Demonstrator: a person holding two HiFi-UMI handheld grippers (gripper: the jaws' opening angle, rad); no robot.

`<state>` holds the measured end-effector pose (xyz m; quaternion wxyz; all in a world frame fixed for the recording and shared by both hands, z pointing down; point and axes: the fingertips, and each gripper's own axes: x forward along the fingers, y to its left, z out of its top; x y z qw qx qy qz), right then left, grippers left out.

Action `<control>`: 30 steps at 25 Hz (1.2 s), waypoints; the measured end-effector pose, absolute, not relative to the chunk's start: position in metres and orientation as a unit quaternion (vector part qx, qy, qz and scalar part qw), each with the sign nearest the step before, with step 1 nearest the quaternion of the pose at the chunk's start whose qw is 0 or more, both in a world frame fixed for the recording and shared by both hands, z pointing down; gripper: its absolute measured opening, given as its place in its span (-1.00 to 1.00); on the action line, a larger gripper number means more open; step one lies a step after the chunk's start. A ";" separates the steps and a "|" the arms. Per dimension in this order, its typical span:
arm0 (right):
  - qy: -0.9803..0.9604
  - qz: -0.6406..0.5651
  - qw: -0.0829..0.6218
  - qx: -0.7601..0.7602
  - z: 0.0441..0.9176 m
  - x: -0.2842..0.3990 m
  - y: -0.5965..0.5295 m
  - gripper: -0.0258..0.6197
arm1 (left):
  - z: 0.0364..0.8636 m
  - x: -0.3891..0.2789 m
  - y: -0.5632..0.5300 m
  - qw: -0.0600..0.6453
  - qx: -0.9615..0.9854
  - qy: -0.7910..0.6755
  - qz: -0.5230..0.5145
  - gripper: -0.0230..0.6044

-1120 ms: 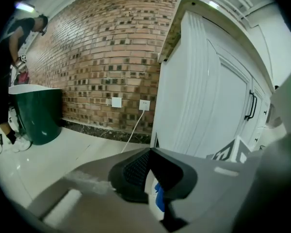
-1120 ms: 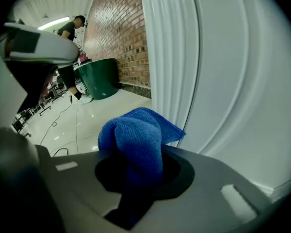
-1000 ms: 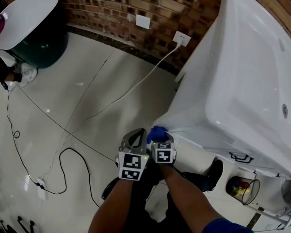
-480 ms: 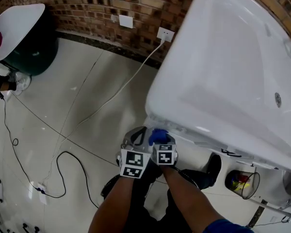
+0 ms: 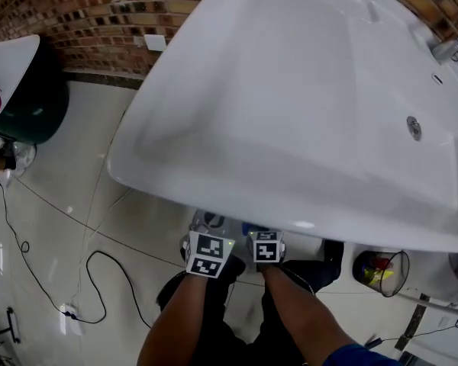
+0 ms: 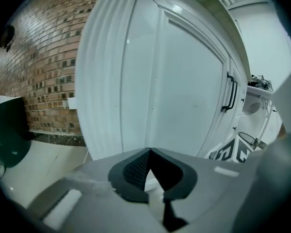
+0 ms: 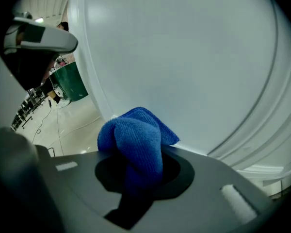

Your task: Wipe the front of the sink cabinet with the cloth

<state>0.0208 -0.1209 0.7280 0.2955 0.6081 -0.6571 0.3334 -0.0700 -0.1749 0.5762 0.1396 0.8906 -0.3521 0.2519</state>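
Note:
The white sink basin (image 5: 290,105) fills the head view, and its front rim hides both grippers' jaws; only their marker cubes (image 5: 208,254) show below it. My right gripper (image 7: 136,165) is shut on a bunched blue cloth (image 7: 135,139), which is held up close against the white cabinet front (image 7: 194,67). My left gripper (image 6: 149,155) is shut with nothing in it and points at the cabinet's panelled door (image 6: 184,86), a short way off it. A black door handle (image 6: 229,92) sits further right.
A wire waste basket (image 5: 378,273) stands on the floor at the right. A dark green bin with a white lid (image 5: 15,90) is at the left. Black cables (image 5: 99,259) trail over the tiled floor. A brick wall (image 5: 76,14) with a socket (image 5: 154,43) lies behind.
The head view has swung over the sink, so the basin now covers the jaws and the cloth. Both grippers have moved in under the rim, close to the cabinet.

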 end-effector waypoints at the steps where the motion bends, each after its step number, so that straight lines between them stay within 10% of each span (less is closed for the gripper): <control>1: -0.657 0.333 0.295 0.608 0.727 0.026 -0.120 -0.69 | 0.575 -0.063 -0.173 0.138 0.893 -0.345 0.253 -0.91; 30: -0.557 0.422 0.178 0.693 0.719 0.235 -0.012 -0.69 | 0.597 0.133 -0.037 0.150 0.922 -0.215 0.283 -0.91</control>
